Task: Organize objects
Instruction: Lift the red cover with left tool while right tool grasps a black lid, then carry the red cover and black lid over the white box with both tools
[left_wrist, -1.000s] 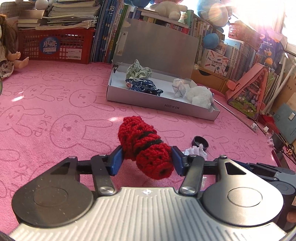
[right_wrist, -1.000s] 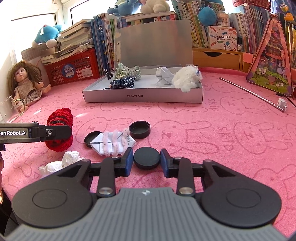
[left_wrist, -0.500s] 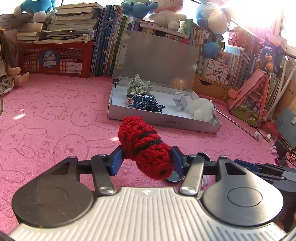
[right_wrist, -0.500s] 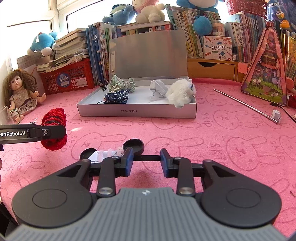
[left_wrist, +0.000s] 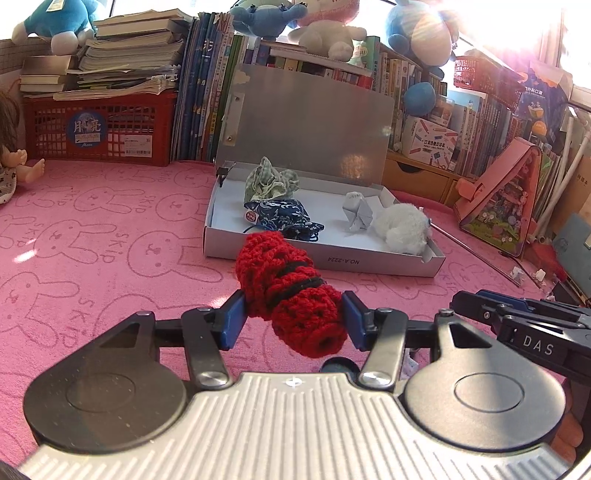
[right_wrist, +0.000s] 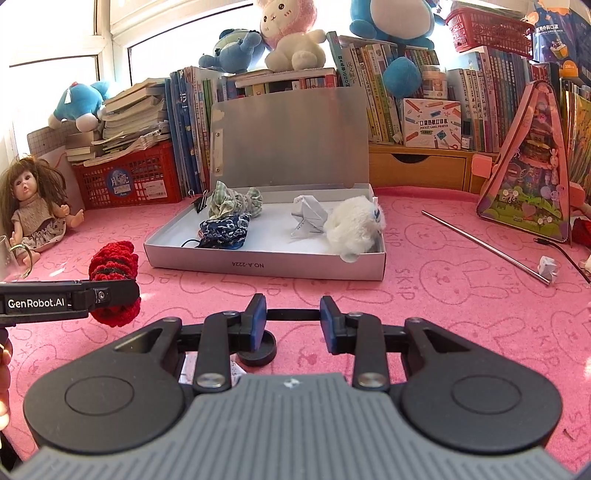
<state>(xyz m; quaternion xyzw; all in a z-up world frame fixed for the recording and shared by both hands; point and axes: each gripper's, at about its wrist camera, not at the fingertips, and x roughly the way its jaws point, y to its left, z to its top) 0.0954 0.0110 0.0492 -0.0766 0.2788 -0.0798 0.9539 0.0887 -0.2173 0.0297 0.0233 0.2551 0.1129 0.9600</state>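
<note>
A pink tabletop (right_wrist: 443, 295) printed with rabbit outlines fills the room's middle, backed by rows of books and plush toys. On it, at the far centre, lies a shallow grey cardboard box (right_wrist: 266, 264) with its lid stood upright behind. Inside the box, on the left, sit a green checked fabric bundle (right_wrist: 232, 201) and, nearer, a dark blue patterned cloth pouch (right_wrist: 223, 229). On the right are a folded white paper figure (right_wrist: 306, 218) and a fluffy white plush (right_wrist: 354, 225) pressed against the right wall.

The left gripper (left_wrist: 293, 306) hangs above the tabletop, near and to the left of the box. Its blue fingers pinch a red crocheted tube (left_wrist: 291, 291) across its middle. The tube is chunky ribbed yarn with thin black stripes, and an open end faces the camera. It is tilted, with its far end pointing up toward the box.

The right gripper (right_wrist: 293, 314) has its fingers clamped on a thin black piece (right_wrist: 293, 314), seen edge-on as a dark line spanning the gap. Beneath it a black round cap (right_wrist: 258, 350) rests on the tabletop.
</note>
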